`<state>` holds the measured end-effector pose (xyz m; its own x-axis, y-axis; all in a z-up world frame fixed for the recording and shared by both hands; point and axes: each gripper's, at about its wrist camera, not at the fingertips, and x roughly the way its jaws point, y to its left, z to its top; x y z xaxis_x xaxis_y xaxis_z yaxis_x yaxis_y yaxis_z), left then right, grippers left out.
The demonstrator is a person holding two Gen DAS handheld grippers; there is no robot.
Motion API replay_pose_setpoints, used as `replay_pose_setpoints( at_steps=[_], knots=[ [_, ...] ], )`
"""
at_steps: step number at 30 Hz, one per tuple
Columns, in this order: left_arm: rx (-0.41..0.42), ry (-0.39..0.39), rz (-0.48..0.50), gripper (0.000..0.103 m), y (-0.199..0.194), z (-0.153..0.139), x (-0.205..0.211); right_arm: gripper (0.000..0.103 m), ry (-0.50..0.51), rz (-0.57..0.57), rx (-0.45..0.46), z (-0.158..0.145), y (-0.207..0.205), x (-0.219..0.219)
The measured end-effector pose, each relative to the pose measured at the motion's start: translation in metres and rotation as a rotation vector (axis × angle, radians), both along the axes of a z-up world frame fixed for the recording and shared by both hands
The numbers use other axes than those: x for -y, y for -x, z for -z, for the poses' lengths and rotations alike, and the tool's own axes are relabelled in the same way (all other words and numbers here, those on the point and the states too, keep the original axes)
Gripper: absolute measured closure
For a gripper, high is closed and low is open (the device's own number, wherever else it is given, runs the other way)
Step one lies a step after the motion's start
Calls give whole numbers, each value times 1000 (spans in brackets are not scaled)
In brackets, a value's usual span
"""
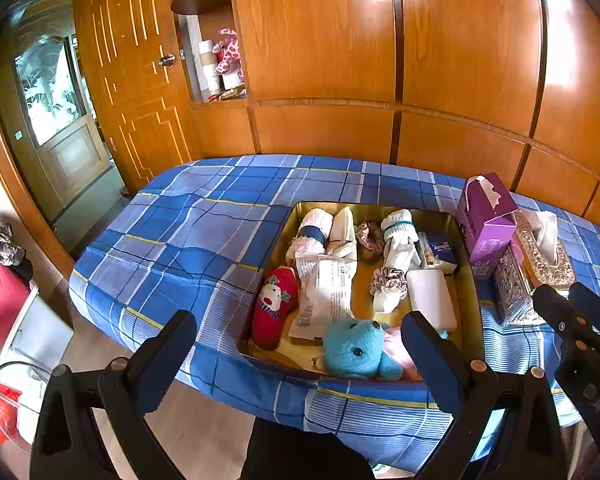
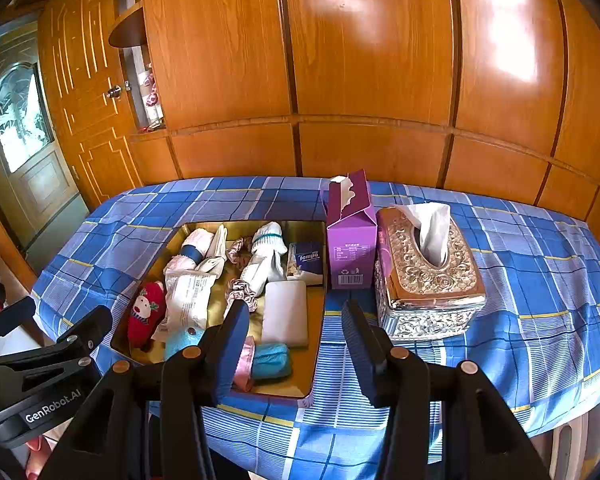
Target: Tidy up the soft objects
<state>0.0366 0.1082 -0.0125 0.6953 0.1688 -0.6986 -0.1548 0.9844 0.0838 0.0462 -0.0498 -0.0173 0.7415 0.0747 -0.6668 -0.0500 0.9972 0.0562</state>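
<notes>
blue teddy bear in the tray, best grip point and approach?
Grip the blue teddy bear across its round head, coming down from above with the left gripper. It lies at the gold tray's near edge; its head is the bulkiest exposed part, while the body is partly hidden.

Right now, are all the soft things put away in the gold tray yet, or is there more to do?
Mostly done, it seems: the fluffy blue teddy bear, red snowman sock and white rolled socks already lie inside the shiny gold metal tray. Nothing is in hand; the left hand-held gripper and right hand-held gripper are both open. The purple cardboard tissue box and ornate silver tissue holder stand outside, perhaps left to sort.
</notes>
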Motion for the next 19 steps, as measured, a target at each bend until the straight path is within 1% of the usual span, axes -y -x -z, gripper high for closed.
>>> replay_pose_setpoints(
  at_steps=[7,14,19],
  knots=[
    [-9,19,12,0,-1,1,-1,54,-1,1,-1,0,0,1],
    [-1,10,10,0,-1,0,0,54,-1,2,-4,0,0,1],
    [8,-18,4,0,-1,1,2,54,-1,2,-7,1,0,1]
  ],
)
